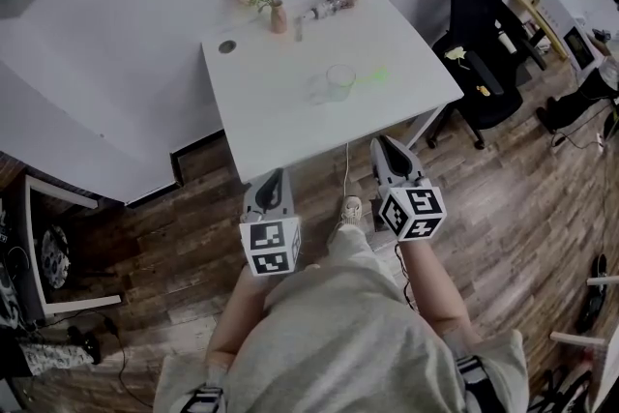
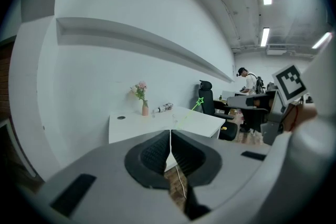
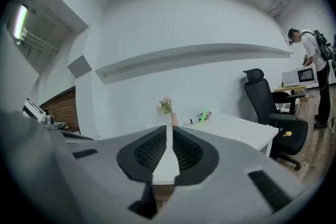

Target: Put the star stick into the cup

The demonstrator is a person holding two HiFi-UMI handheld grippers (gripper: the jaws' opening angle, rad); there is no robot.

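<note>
Head camera sits high above the person's grey-clad torso, facing forward and steeply down; the white rectangular table lies well ahead of it. The cameras on the left gripper and right gripper sit low, about tabletop height, looking along their jaws at that table from some way off. All three views share the table, the small vase of pink flowers and the black office chair.

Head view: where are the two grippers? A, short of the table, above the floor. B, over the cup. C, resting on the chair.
A: the left gripper and right gripper both sit short of the near edge of the table, over the floor, away from the cup.
</note>
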